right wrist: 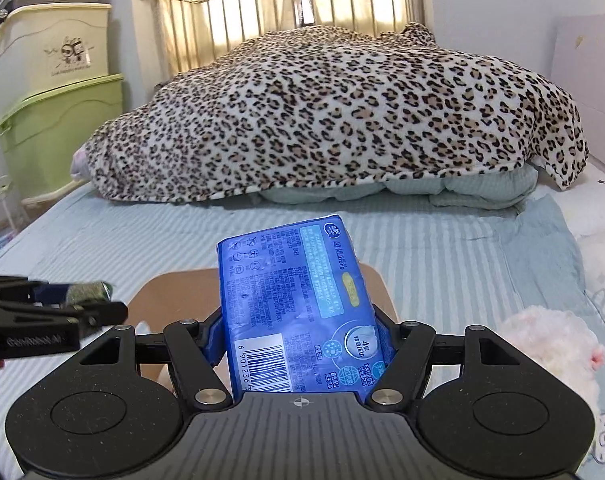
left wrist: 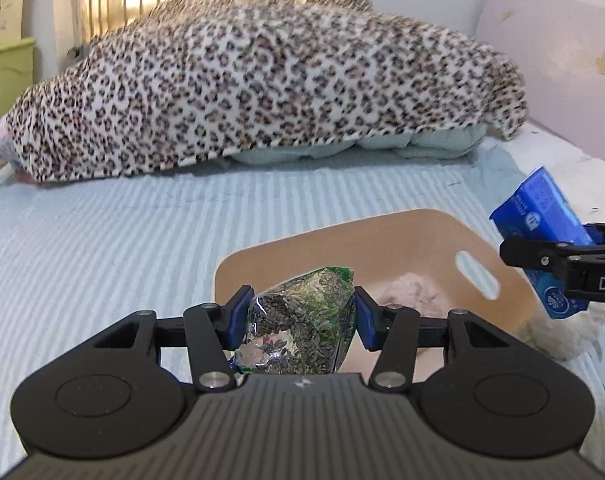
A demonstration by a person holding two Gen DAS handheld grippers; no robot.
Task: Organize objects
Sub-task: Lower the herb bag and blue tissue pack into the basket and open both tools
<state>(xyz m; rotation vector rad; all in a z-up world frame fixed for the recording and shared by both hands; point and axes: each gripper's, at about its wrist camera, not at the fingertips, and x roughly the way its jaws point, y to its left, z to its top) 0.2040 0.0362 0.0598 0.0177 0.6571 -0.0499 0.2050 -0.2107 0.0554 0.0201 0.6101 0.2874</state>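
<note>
Left gripper: the black left gripper with blue pads [left wrist: 301, 322] is clenched on a clear plastic bag of dark seeds with green print [left wrist: 302, 328]; the bag sits between both pads and is lifted above the near rim of the bin.
Right gripper: the black right gripper with blue pads [right wrist: 300, 344] is grasping a blue plastic pack of tissues with white text and a barcode [right wrist: 298, 304]; the pack stands tilted, its top leaning away from the camera.
Bin: a tan plastic bin with rounded corners and a slot handle [left wrist: 414, 240] rests on the bed, near its front edge; something pale and fluffy lies inside, I cannot tell what.
Bed: a light blue striped bed sheet [left wrist: 122, 232] carries everything.
Blanket: a leopard-print fleece blanket [right wrist: 342, 120] is heaped at the far edge of the bed, over a pale green quilt [right wrist: 482, 188].
Plush: a white fluffy plush toy [right wrist: 550, 344] lies just beside the right side of the bin.
Side: stacked cream and green plastic storage boxes [right wrist: 54, 100] stand beyond the left edge of the bed.
</note>
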